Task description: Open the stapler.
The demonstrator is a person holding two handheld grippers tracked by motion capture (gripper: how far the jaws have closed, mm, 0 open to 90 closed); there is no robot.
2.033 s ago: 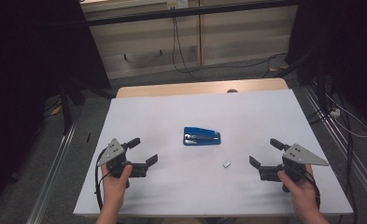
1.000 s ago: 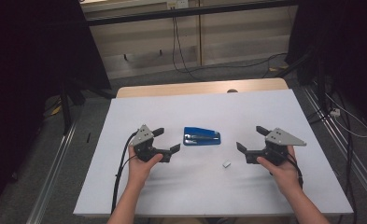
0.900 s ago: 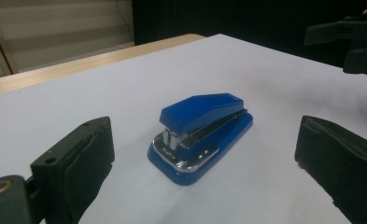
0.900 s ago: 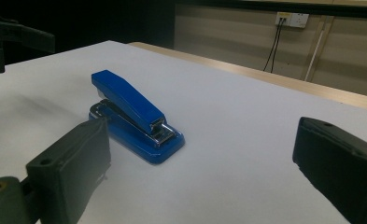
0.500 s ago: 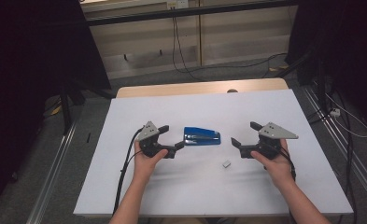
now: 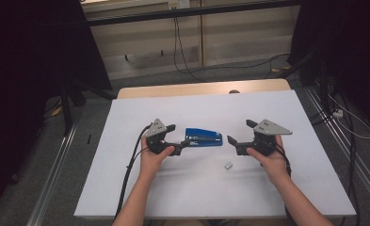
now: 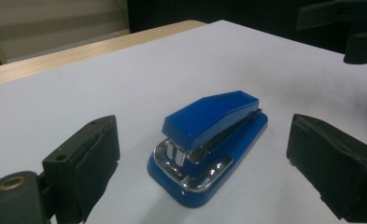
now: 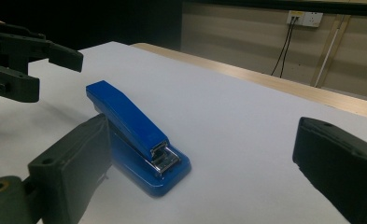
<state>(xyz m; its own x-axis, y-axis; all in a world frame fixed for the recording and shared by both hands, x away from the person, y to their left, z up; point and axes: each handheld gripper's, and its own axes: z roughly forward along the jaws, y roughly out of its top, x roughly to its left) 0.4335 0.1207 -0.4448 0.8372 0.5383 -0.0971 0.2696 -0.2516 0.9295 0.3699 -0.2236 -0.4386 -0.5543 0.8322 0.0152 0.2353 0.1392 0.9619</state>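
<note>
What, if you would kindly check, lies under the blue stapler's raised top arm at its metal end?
Under the blue stapler top arm, the chrome staple head and shiny anvil plate on the base show. The stapler rests on the white table. Farther back, the gap is dark and its inside is hidden.

- High view: dim room, dark at both sides; the white table point(image 6: 211, 188) is the brightest area, evenly lit from above.
- Soft, short shadows under the hands and stapler point(image 6: 204, 137).
- Left gripper view: stapler sharp, bright glare on its chrome front; near jaws slightly soft.
- Right gripper view: background wall and cables blurred; faint shadow beside the stapler.
</note>
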